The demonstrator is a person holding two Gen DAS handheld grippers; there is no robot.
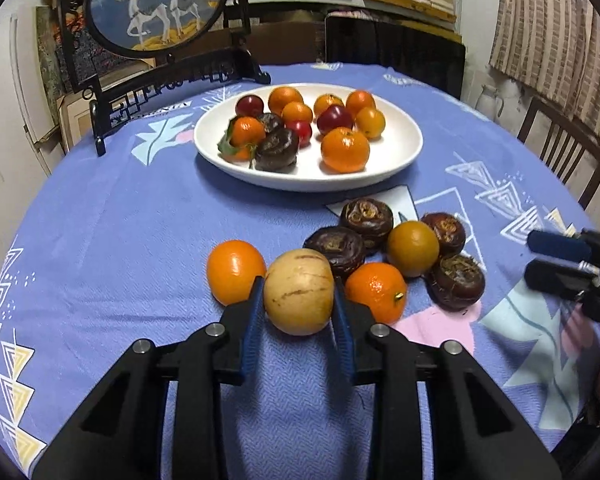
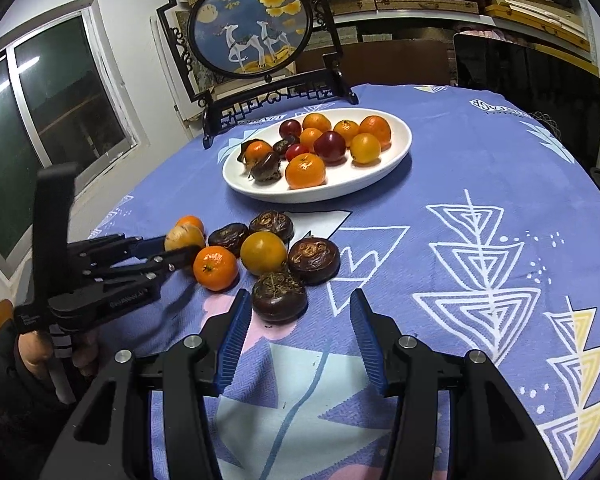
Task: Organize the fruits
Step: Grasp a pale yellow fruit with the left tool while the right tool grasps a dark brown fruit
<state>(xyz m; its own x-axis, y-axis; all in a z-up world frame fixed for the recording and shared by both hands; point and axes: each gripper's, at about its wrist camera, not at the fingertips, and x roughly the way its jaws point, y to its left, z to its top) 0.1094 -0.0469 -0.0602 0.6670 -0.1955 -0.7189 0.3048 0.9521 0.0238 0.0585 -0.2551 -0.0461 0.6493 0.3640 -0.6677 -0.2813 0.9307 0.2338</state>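
Plate [image 1: 404, 148], far centre: eleven fruits: six orange citrus [image 1: 345, 149], three red plums [image 1: 335, 119], two dark brown water chestnuts [image 1: 277, 149].

Tablecloth [image 1: 120, 240], near: eight loose fruits: four dark brown water chestnuts [image 2: 279, 297], three orange citrus [image 2: 215, 268], one pale tan fruit [image 1: 299, 291].

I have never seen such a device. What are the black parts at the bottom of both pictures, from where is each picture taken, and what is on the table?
The black parts are two hand-held grippers, each with two blue-padded fingers; a person holds one in each hand. Each picture comes from a camera on one gripper, looking along its fingers. In the left one, the left gripper is closed on a pale yellow fruit. The right gripper is open and holds nothing; a dark brown fruit lies just ahead of it. On the blue patterned tablecloth sit a white plate of oranges and red and dark fruits, plus loose fruits nearer the grippers.
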